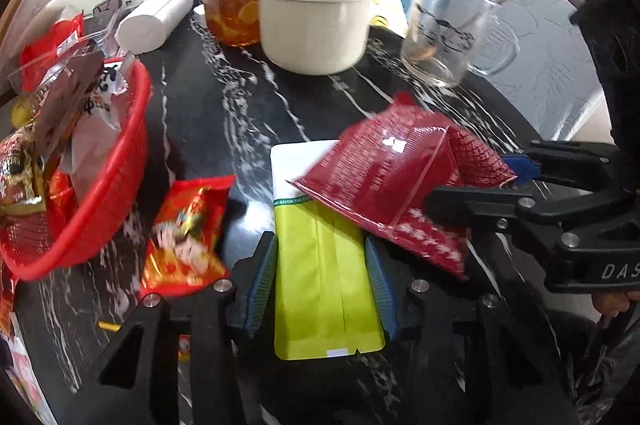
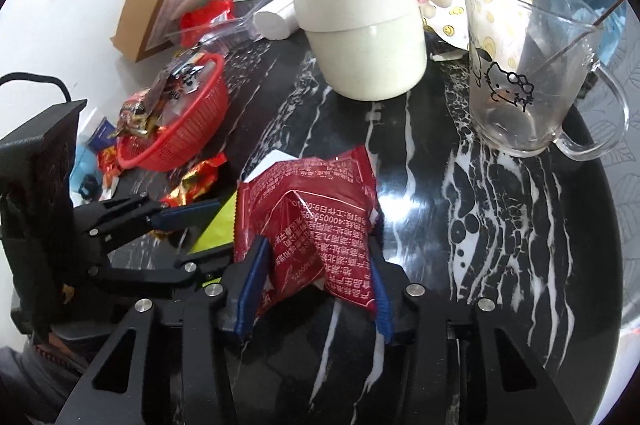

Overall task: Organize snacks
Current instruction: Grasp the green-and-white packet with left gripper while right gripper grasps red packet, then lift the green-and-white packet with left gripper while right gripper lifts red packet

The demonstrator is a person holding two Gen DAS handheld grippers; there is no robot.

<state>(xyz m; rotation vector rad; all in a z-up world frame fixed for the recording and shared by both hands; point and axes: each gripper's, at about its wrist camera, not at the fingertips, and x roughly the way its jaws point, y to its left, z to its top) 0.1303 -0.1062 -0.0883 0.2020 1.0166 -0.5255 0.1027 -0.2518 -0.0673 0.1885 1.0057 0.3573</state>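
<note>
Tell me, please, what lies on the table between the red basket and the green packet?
A red and gold snack packet lies on the dark table between the red basket and the green packet, clearest in the left wrist view.

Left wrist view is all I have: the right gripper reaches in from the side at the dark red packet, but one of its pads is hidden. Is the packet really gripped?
Observer: Yes. The right wrist view shows the red packet between both blue pads of the right gripper, creased where they press it.
Operator: The drawing on the glass mug is blurred for me. What is it?
Observer: A cartoon cat face with a bow, with small yellow smiley faces above it.
Operator: Does the packet touch the mug?
Observer: No. Bare black marbled table shows between them.
</note>
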